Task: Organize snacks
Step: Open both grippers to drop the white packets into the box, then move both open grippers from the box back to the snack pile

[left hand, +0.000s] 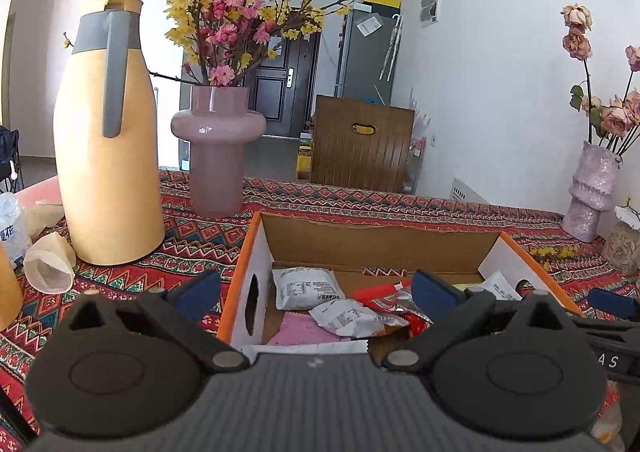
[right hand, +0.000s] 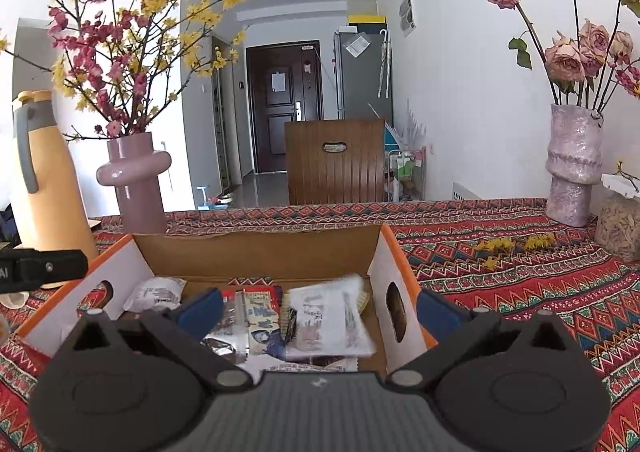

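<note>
Cardboard, orange-edged open box (right hand: 256,252) on the patterned table (right hand: 520,276) already holds a jumble of white and red snack packets (right hand: 328,316), with both the left gripper (left hand: 316,292) and right gripper (right hand: 318,308) spread wide and empty above it, suggesting little is left.

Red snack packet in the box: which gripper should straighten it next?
Probably left. The red packet lies between the open left gripper fingers. The right gripper, also open, faces a white packet.
</note>
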`<state>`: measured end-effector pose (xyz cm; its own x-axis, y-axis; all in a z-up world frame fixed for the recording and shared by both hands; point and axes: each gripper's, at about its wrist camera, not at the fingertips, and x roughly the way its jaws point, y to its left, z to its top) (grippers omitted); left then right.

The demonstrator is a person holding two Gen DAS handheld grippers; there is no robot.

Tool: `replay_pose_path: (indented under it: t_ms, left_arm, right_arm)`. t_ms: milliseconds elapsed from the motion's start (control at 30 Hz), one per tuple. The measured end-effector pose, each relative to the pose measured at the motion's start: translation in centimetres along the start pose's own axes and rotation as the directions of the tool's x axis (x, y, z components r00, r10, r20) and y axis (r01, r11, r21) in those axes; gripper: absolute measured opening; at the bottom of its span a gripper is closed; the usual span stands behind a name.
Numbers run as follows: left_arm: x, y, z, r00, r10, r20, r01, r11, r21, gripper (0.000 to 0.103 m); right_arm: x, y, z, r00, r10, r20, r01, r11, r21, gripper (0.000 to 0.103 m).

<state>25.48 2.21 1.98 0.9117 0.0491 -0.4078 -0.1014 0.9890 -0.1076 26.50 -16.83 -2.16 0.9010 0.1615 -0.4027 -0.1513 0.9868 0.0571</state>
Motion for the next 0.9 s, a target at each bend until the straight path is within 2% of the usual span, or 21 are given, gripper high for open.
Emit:
replay_pose_path:
  t_ms: [200,433,900]
  left_arm:
    - [-1.2,-0.3,0.1,1.000,0.008,0.019,-0.008,1.000,0.002,0.103]
    - [-4.6,-0.8,0.8,0.998,-0.005,0.065,0.004,1.000,0.017,0.103]
    - [-8.6,-0.2,-1.4,0.999,-0.006,0.036,0.005,0.999,0.032,0.103]
  right_arm:
    - [-0.2,0.1,0.1,1.000,-0.011,0.000,0.011,1.000,-0.013,0.103]
    - [-2.2,0.3,1.3,0.999,-0.027,0.034,0.028,0.999,-0.025,0.103]
    - [-7.6,1.7,-0.1,1.000,0.012,0.025,-0.011,0.998,-0.066,0.103]
